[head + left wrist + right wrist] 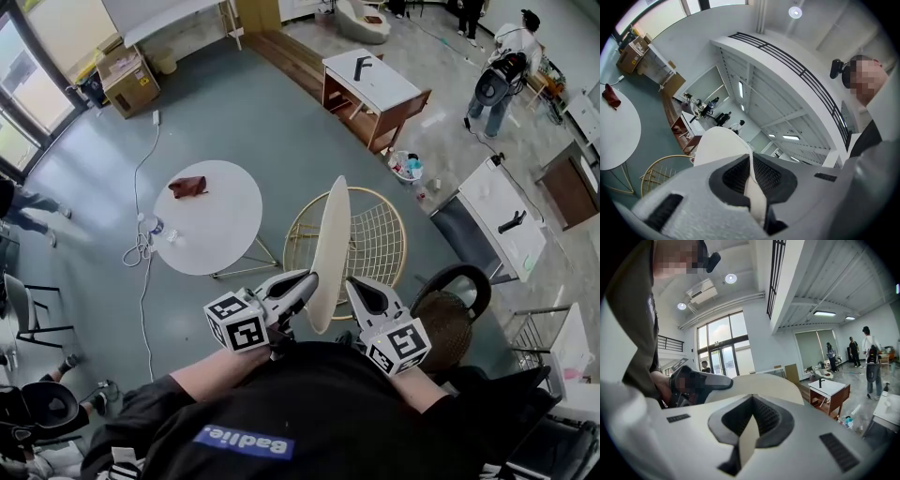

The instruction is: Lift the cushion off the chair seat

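Note:
A cream round cushion (pixel 330 251) stands on edge in the air above the gold wire chair (pixel 380 246), clear of its seat. My left gripper (pixel 310 279) is shut on the cushion's near rim from the left, and my right gripper (pixel 352 283) is shut on it from the right. In the left gripper view the cushion (pixel 719 146) rises past the jaws, its edge pinched at my left gripper (pixel 753 185). In the right gripper view the cushion (pixel 765 384) fans out ahead, its edge clamped in my right gripper (pixel 748 434), with the left gripper (pixel 696 382) on its far side.
A white round table (pixel 225 239) with a red-brown cloth (pixel 188 186) stands left of the chair. A dark wicker chair (pixel 452 317) is at the right, a white-topped wooden desk (pixel 371 82) behind. A person (pixel 497 80) stands far right. A cable (pixel 142 225) trails on the floor.

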The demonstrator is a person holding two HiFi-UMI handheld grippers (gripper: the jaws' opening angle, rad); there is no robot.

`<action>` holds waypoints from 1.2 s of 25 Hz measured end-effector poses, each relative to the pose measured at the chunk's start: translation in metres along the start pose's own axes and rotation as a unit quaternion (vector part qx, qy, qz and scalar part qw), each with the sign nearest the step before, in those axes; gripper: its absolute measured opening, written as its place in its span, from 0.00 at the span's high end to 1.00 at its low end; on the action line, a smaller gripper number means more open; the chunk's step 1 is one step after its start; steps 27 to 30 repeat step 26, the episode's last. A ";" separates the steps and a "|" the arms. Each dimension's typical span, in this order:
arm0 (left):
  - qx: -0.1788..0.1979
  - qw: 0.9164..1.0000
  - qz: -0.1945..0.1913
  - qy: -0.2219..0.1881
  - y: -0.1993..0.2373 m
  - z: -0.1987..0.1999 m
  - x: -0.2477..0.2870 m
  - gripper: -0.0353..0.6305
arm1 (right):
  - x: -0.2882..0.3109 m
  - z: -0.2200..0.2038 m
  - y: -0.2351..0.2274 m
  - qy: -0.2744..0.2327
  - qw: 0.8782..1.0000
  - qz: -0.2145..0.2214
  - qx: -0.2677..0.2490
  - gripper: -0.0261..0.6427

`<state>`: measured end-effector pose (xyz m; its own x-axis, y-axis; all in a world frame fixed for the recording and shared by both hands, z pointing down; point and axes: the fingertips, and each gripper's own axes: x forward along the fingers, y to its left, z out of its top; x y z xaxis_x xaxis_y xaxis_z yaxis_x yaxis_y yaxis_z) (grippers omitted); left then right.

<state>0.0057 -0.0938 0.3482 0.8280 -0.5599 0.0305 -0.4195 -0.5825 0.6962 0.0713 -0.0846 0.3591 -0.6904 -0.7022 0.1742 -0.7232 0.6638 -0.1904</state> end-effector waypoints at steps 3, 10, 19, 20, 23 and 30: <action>-0.007 1.000 0.000 0.001 -0.001 0.002 -0.002 0.90 | 0.001 0.001 0.002 0.000 1.000 -0.001 0.001 0.92; -0.004 1.000 -0.006 0.006 -0.006 0.000 0.002 0.90 | -0.001 0.001 0.001 0.000 1.000 -0.003 0.002 0.92; -0.004 1.000 -0.011 0.009 -0.005 -0.002 0.005 0.90 | -0.003 0.001 -0.002 -0.001 1.000 -0.007 -0.001 0.92; -0.005 1.000 -0.010 0.009 -0.005 -0.002 0.005 0.90 | -0.003 0.001 -0.002 -0.001 1.000 -0.007 0.000 0.92; -0.007 1.000 -0.011 0.009 -0.005 -0.001 0.004 0.90 | -0.003 0.001 -0.002 0.001 1.000 -0.009 0.002 0.92; -0.009 1.000 -0.008 0.010 -0.006 0.000 0.005 0.90 | -0.003 -0.001 -0.002 0.003 1.000 -0.010 0.004 0.92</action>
